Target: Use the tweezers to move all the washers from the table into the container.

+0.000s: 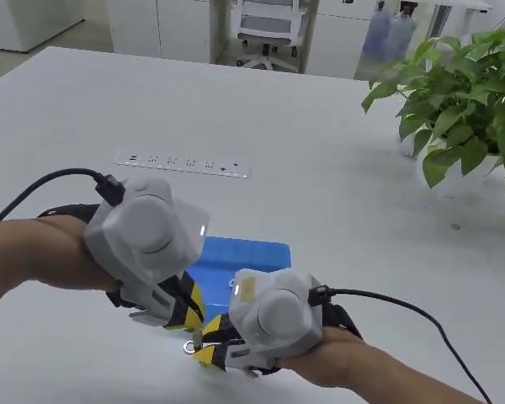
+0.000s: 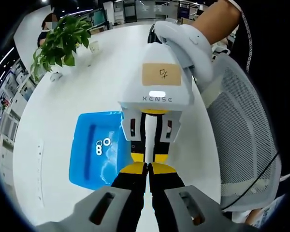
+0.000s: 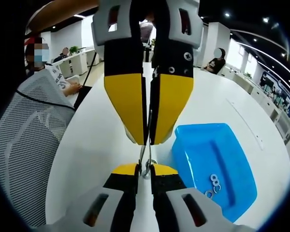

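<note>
Both grippers are nose to nose over the desk. The left gripper has its fingers squeezed together on the tweezers, and the right gripper is clamped on the same tweezers from the other end, so the fingertips nearly meet. The blue container sits just beside them with three washers already lying inside. One loose washer is on the desk right under the fingertips, just outside the container's near edge.
</note>
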`<act>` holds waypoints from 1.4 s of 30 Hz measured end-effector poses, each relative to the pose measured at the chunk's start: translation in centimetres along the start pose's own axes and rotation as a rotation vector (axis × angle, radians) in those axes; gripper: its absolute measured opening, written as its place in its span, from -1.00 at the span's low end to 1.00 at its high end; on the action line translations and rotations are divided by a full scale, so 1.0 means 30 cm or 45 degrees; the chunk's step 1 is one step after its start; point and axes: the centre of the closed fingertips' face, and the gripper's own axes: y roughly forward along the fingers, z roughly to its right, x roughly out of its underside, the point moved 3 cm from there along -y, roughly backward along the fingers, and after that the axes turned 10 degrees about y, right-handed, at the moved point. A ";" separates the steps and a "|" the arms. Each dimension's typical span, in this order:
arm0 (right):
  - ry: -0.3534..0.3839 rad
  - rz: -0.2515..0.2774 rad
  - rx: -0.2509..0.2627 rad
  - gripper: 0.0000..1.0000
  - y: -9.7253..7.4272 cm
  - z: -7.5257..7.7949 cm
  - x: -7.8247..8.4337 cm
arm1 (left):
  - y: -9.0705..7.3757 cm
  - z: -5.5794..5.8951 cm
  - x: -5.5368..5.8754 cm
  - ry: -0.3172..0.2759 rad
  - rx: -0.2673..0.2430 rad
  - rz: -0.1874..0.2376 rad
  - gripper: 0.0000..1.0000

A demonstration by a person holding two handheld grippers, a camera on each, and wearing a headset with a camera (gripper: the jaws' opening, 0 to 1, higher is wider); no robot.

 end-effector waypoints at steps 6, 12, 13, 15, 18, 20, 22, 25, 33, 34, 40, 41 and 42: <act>0.020 0.003 -0.005 -0.80 0.000 -0.001 0.001 | 0.001 0.000 0.001 -0.006 0.003 0.001 -0.89; 0.045 0.012 0.000 -0.81 -0.002 -0.003 0.003 | 0.004 0.005 -0.004 -0.006 0.005 0.003 -0.89; 0.045 0.011 0.000 -0.81 -0.002 -0.004 0.004 | 0.005 0.006 -0.006 -0.001 0.006 0.000 -0.89; 0.044 0.008 -0.001 -0.81 -0.002 -0.006 0.004 | 0.006 0.009 -0.008 0.005 0.008 -0.006 -0.89; 0.047 0.006 -0.006 -0.81 -0.005 -0.010 0.005 | 0.005 0.009 -0.007 0.012 0.009 -0.016 -0.89; 0.050 0.007 -0.007 -0.81 -0.009 -0.013 0.005 | 0.002 0.010 -0.011 0.012 0.010 -0.015 -0.89; 0.047 0.008 -0.006 -0.81 -0.013 -0.014 0.001 | -0.002 0.012 -0.015 0.012 0.011 -0.015 -0.89; 0.044 0.012 -0.004 -0.81 -0.025 -0.015 -0.010 | -0.015 0.010 -0.024 0.013 0.007 -0.015 -0.89; 0.039 0.021 -0.007 -0.81 -0.063 -0.022 -0.050 | -0.059 0.007 -0.055 0.015 -0.003 -0.019 -0.89; 0.036 0.024 -0.006 -0.81 -0.067 -0.023 -0.055 | -0.066 0.006 -0.062 0.018 -0.005 -0.021 -0.89; 0.044 0.041 -0.013 -0.81 -0.100 -0.021 -0.082 | -0.097 -0.004 -0.090 0.033 -0.014 -0.033 -0.89; 0.045 0.043 -0.012 -0.81 -0.105 -0.019 -0.085 | -0.101 -0.006 -0.094 0.036 -0.016 -0.033 -0.89; 0.045 0.044 -0.011 -0.81 -0.113 -0.016 -0.089 | -0.106 -0.010 -0.099 0.043 -0.019 -0.034 -0.89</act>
